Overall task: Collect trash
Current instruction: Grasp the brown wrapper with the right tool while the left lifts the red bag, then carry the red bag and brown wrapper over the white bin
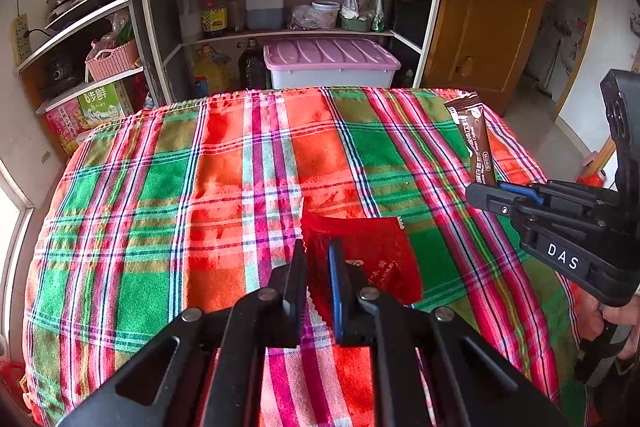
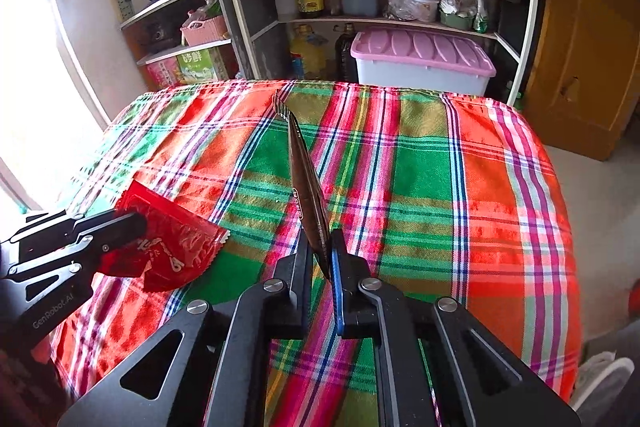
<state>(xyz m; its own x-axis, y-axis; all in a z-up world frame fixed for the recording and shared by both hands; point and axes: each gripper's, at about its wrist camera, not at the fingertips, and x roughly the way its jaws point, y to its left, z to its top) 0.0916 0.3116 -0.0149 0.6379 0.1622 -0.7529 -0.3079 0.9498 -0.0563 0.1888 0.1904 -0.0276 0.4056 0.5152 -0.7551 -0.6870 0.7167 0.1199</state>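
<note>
Two crinkled wrappers (image 1: 360, 255), seemingly empty

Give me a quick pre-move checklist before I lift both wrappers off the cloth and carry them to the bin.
1. Left hand-held gripper shut on the red wrapper: ok.
2. Right hand-held gripper shut on the brown sachet: ok; it is pinched at its near end and stands up.
3. The two grippers apart, not touching: ok.
4. Plaid cloth not pinched along with either wrapper: cannot tell.
5. Other trash left on the cloth: none visible.
6. Bin in sight: not ok, neither view shows one.
</note>
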